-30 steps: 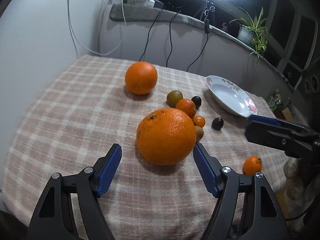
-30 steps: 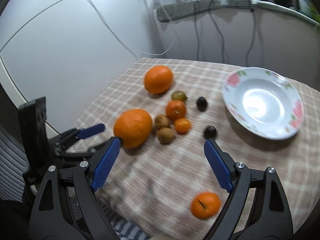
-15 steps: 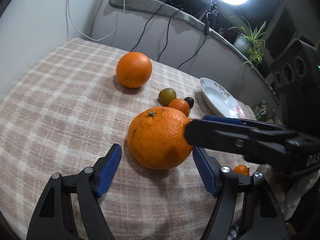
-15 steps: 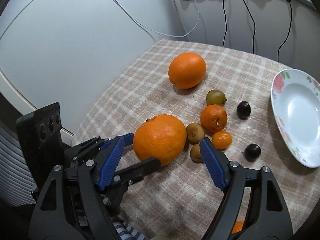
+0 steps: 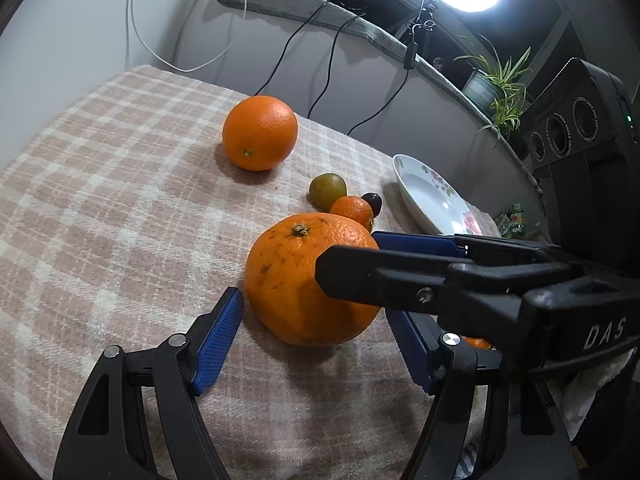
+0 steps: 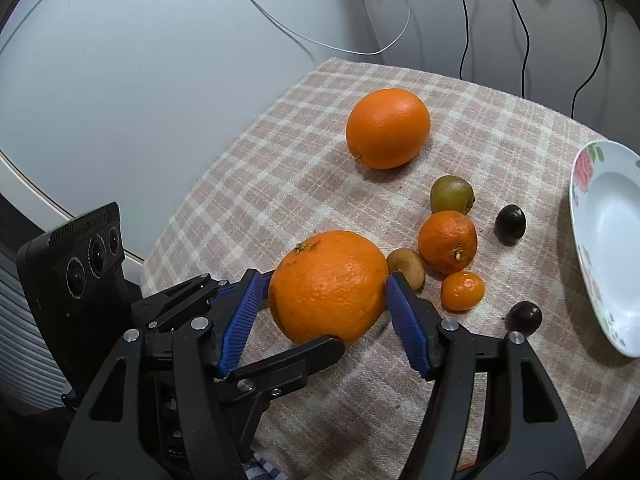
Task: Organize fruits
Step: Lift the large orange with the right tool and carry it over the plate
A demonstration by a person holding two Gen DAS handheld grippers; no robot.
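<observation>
The jaws of the right gripper (image 6: 326, 304) have just been closing around the large orange (image 6: 328, 286), and their blue pads now sit against its two sides, apparently gripping it. The jaws of the left gripper (image 5: 316, 336) stand open, one on each side of the same orange, with a visible gap on the left side. The orange rests on the checked tabletop (image 6: 280, 168), near the front edge.

Just beside it lie a small brown fruit (image 6: 406, 266), a mandarin (image 6: 448, 242), a smaller orange fruit (image 6: 463, 291), a greenish fruit (image 6: 451, 194) and two dark fruits (image 6: 510, 224). A second big orange (image 6: 388, 128) sits farther back. The flowered plate (image 6: 580, 208) at the right is empty.

Judging by this, sorting has barely begun: every fruit in view is on the cloth.

A second ago the right gripper was wider open and off to the side of the orange; it has since come in over it. The left gripper has hardly shifted.
</observation>
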